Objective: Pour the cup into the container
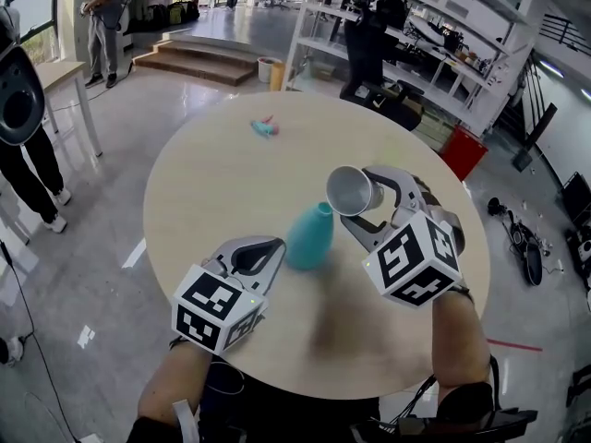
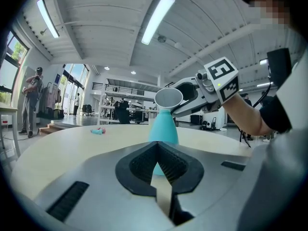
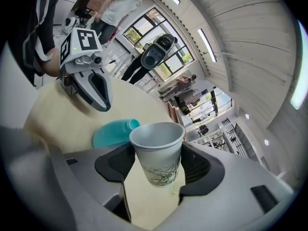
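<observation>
A teal bottle-shaped container (image 1: pixel 309 238) stands upright mid-table, narrow neck up. My right gripper (image 1: pixel 355 194) is shut on a white paper cup (image 1: pixel 351 190), which lies tipped on its side, its open mouth facing left just above the container's neck. The right gripper view has the cup (image 3: pixel 158 153) clamped between the pads, the container (image 3: pixel 110 134) behind it. My left gripper (image 1: pixel 274 245) sits low on the table just left of the container, fingertips together, nothing in it. In its own view the container (image 2: pixel 162 129) rises past the closed tips, the cup (image 2: pixel 168 97) over it.
The round beige table (image 1: pixel 203 183) carries a small pink-and-teal object (image 1: pixel 265 127) at its far side. People stand on the floor to the left and back. Shelving (image 1: pixel 434 44) lines the back right, and a red bin (image 1: pixel 462 150) stands by the table's right edge.
</observation>
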`<state>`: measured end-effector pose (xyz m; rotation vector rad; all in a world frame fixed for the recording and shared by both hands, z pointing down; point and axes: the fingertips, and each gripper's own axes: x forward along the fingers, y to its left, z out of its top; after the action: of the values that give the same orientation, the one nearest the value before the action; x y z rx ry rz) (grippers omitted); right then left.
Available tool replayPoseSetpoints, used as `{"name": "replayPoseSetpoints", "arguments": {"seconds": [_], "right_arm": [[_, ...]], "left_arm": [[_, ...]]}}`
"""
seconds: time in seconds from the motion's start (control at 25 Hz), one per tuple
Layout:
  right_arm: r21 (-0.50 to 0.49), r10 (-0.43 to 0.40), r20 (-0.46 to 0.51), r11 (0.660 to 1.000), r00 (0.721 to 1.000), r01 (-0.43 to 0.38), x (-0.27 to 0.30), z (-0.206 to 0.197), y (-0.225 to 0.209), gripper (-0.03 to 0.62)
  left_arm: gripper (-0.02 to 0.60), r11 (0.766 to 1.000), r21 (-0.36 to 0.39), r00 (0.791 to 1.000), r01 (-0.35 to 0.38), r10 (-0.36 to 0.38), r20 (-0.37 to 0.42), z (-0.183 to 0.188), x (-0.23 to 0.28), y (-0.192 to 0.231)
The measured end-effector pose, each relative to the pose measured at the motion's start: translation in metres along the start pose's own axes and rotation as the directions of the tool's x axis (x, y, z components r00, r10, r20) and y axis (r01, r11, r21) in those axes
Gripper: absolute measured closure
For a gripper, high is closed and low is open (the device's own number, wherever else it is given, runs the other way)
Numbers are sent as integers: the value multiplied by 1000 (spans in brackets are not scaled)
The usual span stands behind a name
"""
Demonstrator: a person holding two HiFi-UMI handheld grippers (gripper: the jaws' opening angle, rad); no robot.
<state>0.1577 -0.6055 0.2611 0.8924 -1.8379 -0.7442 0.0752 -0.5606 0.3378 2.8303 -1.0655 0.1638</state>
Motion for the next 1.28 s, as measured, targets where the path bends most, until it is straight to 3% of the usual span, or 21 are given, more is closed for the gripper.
{"name": "replayPoseSetpoints", "arguments": {"seconds": [1.28], "right_arm": [[-173,-52,-61,984,997,41,2,5,-4,290]], "left_arm": [[580,1000,-5,1000,13,-13,-21,0,5,-2]]}}
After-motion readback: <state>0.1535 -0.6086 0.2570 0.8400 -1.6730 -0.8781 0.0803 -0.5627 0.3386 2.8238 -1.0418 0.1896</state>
